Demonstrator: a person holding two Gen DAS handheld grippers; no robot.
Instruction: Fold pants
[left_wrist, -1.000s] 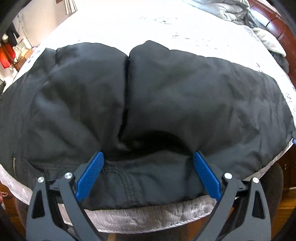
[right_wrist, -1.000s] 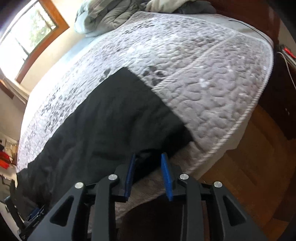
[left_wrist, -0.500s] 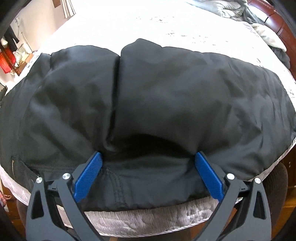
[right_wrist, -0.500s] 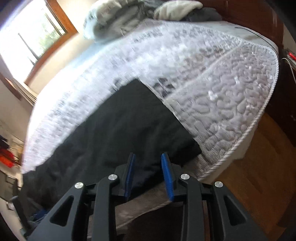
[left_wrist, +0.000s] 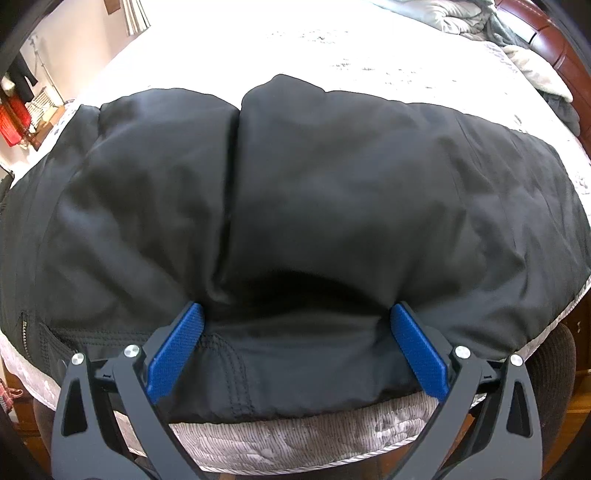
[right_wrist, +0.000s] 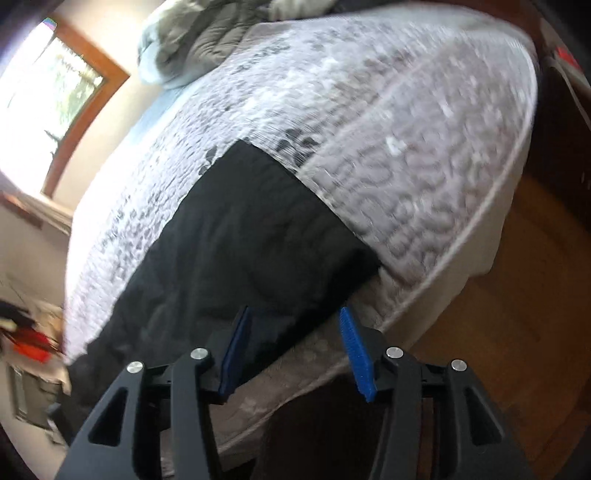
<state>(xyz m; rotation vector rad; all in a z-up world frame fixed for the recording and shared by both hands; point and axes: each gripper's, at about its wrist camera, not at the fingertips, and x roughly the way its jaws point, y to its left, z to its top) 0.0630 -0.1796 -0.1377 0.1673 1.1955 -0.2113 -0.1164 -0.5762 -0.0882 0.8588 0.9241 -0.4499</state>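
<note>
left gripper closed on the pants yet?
No, the left gripper is wide open, its blue pads spread over the black pants near the bed edge.

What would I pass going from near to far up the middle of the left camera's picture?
Grey quilted mattress edge → stitched waistband of the black pants → the two black pant legs lying side by side → bright white bedspread → rumpled grey blanket.

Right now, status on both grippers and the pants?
Left gripper open, jaws straddling the black pants. Right gripper open at pants' end. Pants flat on quilted bed; nothing obstructing.
</note>
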